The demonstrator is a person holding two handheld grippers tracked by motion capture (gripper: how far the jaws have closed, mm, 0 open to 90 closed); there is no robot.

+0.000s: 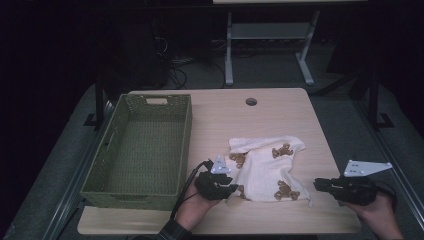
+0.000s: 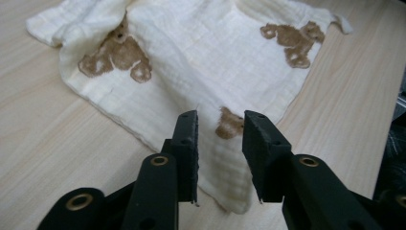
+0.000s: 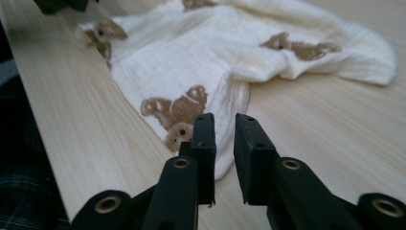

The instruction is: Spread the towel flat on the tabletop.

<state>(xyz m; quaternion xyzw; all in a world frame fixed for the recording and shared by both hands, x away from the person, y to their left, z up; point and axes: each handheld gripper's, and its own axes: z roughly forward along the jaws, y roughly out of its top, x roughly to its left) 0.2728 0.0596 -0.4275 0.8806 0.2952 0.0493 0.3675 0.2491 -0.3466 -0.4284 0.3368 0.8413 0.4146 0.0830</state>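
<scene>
A cream cloth (image 1: pixel 267 167) printed with brown bears lies crumpled on the bench (image 1: pixel 210 120), just right of the green woven basket (image 1: pixel 142 150). The left claw (image 2: pixel 220 127) stands slightly spread over the cloth's near corner, pinching nothing. The right claw (image 3: pixel 224 125) (at the cloth's opposite corner) is likewise parted a little, its pads off the fabric.
</scene>
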